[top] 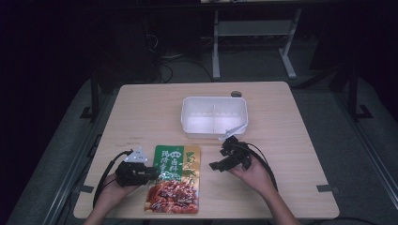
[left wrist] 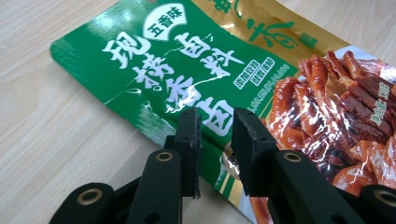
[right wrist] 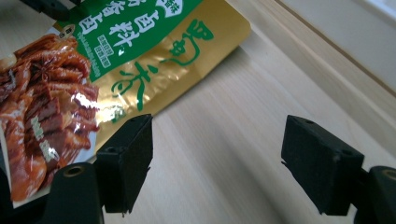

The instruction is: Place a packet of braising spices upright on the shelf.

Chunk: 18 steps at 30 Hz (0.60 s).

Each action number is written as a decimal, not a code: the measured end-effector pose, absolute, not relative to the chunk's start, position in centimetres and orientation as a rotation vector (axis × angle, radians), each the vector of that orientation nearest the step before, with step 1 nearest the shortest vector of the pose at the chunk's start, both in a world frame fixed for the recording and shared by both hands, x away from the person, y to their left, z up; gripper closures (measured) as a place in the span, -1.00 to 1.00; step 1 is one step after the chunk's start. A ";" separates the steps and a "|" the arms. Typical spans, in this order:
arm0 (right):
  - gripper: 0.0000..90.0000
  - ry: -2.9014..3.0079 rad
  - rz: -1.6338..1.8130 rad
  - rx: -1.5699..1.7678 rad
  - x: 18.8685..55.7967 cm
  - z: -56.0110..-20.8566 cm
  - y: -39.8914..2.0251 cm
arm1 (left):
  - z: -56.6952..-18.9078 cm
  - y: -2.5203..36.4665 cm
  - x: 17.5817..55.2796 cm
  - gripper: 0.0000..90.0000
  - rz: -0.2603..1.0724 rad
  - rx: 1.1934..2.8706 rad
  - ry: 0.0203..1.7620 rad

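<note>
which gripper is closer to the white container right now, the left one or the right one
Right. The right gripper sits just in front of the white container, near its front right corner. The left gripper is farther off to the left, at the left edge of the green seasoning packet.

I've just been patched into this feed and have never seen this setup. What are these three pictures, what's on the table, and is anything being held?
There is no robot arm here: a person holds a two-jaw tool in each hand. The high view looks down on a wooden table; the other two come from cameras riding on each tool, looking along its black jaws. On the table lie a green and gold seasoning packet and a white divided container. The left gripper has its jaws nearly closed at the packet's edge; whether they pinch it I cannot tell. The right gripper is wide open over bare wood beside the packet, holding nothing.
</note>
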State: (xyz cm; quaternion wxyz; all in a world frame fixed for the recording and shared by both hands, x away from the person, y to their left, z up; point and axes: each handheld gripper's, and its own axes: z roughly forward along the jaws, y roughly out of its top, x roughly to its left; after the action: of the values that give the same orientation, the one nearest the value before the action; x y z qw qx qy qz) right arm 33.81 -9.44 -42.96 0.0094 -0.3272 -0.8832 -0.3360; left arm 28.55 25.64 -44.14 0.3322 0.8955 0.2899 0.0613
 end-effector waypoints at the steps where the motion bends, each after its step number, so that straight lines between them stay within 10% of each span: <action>1: -0.45 -2.758 -1.036 -1.018 34.2 -42.9 -8.8 | -44.2 25.6 28.5 0.61 0.160 2.341 0.756; 18: -0.38 -2.743 -0.858 -0.975 38.6 -44.3 -2.8 | -44.9 25.3 28.7 0.64 0.121 2.397 0.741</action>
State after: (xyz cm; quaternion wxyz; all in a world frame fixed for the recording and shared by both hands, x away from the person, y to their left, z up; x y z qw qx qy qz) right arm 38.63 -2.82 -44.25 0.0534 -0.3209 -0.9025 -0.2824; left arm 28.65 25.25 -44.89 0.3098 0.9073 0.2806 0.0458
